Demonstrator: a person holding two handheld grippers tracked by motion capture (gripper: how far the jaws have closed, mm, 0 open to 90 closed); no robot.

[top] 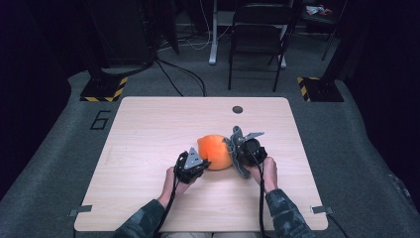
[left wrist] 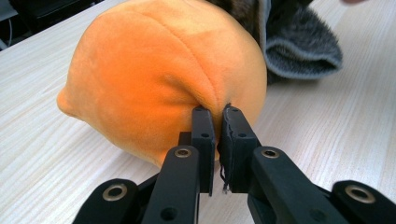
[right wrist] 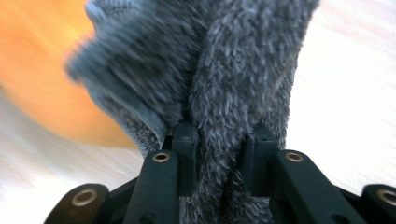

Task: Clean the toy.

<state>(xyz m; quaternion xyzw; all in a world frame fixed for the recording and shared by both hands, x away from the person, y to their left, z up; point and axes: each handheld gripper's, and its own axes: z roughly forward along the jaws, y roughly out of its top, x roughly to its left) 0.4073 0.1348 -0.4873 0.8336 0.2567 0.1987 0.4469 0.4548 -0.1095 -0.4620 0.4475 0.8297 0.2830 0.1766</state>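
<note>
- We have the orange plush toy (left wrist: pixel 159 84) lying on the table (top: pixel 148 129), about mid-width and toward the person's side, between the two hands.
- Left gripper (left wrist: pixel 215 116): its fingers (left wrist: pixel 203 140) are pinched nearly together on a small fold of the toy's fabric at a seam. Risk: the bite is shallow (little more than a pucker of plush), so any sideways tug could slip the fold out, and the toy would roll free on the table.
- A loose dark thread hangs by one left finger. We judge that hard pulling at this spot could stress the stitching; cause would be load concentrated on a seam rather than on the body.
- Right gripper (right wrist: pixel 219 140): its fingers (right wrist: pixel 184 149) are closed on a bunched grey fuzzy cloth (right wrist: pixel 224 70), holding it narrow but not fully shut because of the thick pile. The right gripper view is blurred, so we cannot tell how deep the cloth sits.
- Risk: the cloth is doubled in the grip; if it is meant to go over or against the toy, the folded layers may snag or fail to spread.
- Risk: the cloth touches or overlaps the toy's far side (in the left gripper view), so pushing with the right hand could shove the toy and break the left pinch.
- Both grippers work close together; a collision of fingers is possible if either one closes in.
</note>
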